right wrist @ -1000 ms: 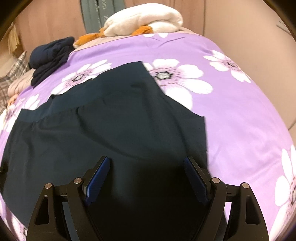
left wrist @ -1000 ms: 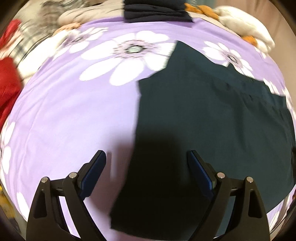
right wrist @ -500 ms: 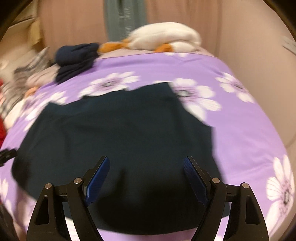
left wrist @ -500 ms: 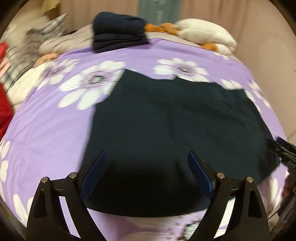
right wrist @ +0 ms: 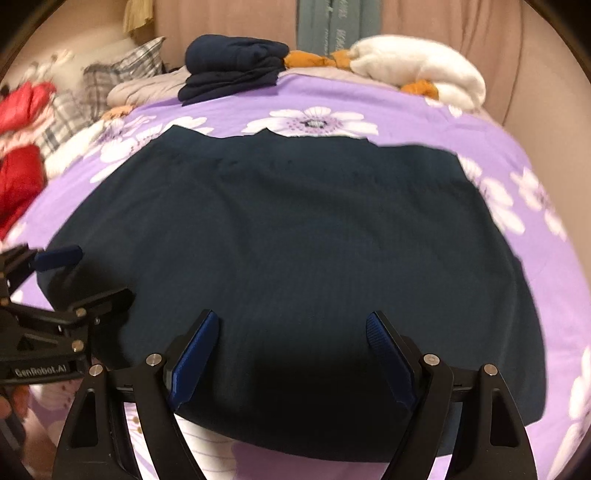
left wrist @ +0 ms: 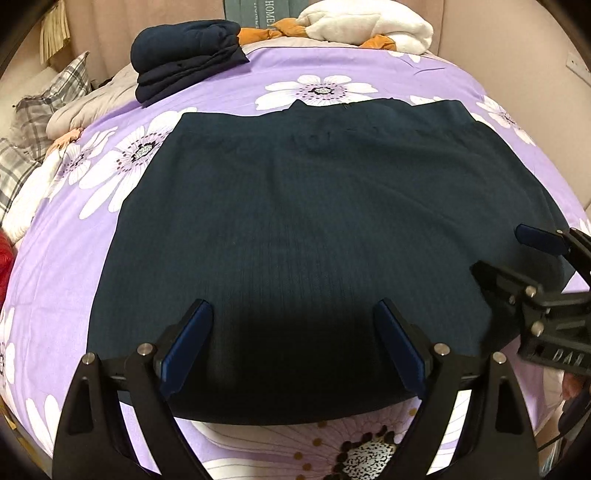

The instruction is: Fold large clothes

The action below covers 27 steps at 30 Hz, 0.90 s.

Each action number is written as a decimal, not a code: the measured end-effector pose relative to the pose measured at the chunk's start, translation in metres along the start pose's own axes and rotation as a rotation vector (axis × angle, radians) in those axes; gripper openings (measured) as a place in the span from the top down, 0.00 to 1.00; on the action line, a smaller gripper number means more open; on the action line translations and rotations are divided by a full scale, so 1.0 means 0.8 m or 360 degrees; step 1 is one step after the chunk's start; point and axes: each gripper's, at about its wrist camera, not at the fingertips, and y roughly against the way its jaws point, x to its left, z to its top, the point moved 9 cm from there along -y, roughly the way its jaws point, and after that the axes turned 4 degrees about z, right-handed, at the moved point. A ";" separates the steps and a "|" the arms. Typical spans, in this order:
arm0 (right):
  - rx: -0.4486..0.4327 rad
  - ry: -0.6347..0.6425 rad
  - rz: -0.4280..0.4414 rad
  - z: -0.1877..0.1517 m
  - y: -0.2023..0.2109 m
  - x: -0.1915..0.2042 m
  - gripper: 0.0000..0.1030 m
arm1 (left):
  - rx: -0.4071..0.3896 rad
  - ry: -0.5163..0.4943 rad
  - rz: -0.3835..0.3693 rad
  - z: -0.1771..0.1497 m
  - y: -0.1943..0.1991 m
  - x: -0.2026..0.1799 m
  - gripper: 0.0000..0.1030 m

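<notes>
A large dark navy ribbed garment point(left wrist: 314, 229) lies spread flat on the purple flowered bedsheet point(left wrist: 66, 258); it also fills the right wrist view point(right wrist: 295, 240). My left gripper point(left wrist: 293, 343) is open and empty, hovering above the garment's near hem. My right gripper point(right wrist: 291, 354) is open and empty above the near hem too. The right gripper shows at the right edge of the left wrist view point(left wrist: 517, 258), and the left gripper at the left edge of the right wrist view point(right wrist: 74, 273), both over the garment's side edges.
A folded navy stack point(left wrist: 184, 55) sits at the far side of the bed. A white and orange bundle point(left wrist: 369, 26) lies beside it. Plaid pillows point(left wrist: 33, 122) and red cloth point(right wrist: 18, 162) lie at the left. A wall point(right wrist: 546, 92) stands at the right.
Both grippers have drawn back and up from the garment, so the whole piece now shows, lying flat. Each gripper now appears in the other's view. Both stay open.
</notes>
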 end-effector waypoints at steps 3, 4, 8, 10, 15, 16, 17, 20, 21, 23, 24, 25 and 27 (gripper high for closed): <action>0.0018 -0.0059 -0.0040 -0.002 -0.004 -0.013 0.19 | 0.0000 0.0010 0.0000 -0.002 0.000 0.003 0.07; 0.0021 -0.0070 -0.0065 -0.004 -0.004 -0.019 0.19 | 0.0004 0.0020 0.0010 -0.003 -0.001 0.007 0.06; 0.0017 -0.0102 -0.0093 -0.017 0.006 -0.030 0.18 | 0.0049 0.0108 -0.0008 -0.007 -0.008 0.024 0.00; 0.0012 -0.0105 -0.0114 -0.021 0.010 -0.034 0.18 | 0.0068 0.0158 -0.0025 -0.008 -0.010 0.033 0.00; 0.0005 -0.0140 -0.0154 -0.028 0.017 -0.047 0.18 | 0.0099 0.0274 -0.0039 -0.014 -0.013 0.059 0.00; 0.0001 -0.0150 -0.0144 -0.029 0.019 -0.049 0.18 | 0.0105 0.0300 -0.0041 -0.015 -0.013 0.065 0.00; -0.0002 -0.0157 -0.0146 -0.031 0.021 -0.051 0.18 | 0.0112 0.0328 -0.0044 -0.018 -0.014 0.071 0.00; 0.0000 -0.0162 -0.0191 -0.033 0.024 -0.058 0.18 | 0.0116 0.0385 -0.0053 -0.022 -0.013 0.086 0.00; 0.0004 -0.0172 -0.0205 -0.034 0.024 -0.063 0.18 | 0.0112 0.0389 -0.0059 -0.023 -0.012 0.088 0.00; 0.0013 -0.0213 -0.0210 -0.038 0.027 -0.073 0.18 | 0.0106 0.0382 -0.0047 -0.025 -0.009 0.090 0.00; 0.0016 -0.0232 -0.0212 -0.040 0.028 -0.077 0.18 | 0.0102 0.0380 -0.0044 -0.027 -0.008 0.092 0.00; 0.0018 -0.0257 -0.0218 -0.042 0.030 -0.083 0.18 | 0.0099 0.0379 -0.0040 -0.029 -0.007 0.093 0.00; 0.0019 -0.0297 -0.0228 -0.046 0.034 -0.093 0.18 | 0.0097 0.0381 -0.0048 -0.032 -0.006 0.095 0.00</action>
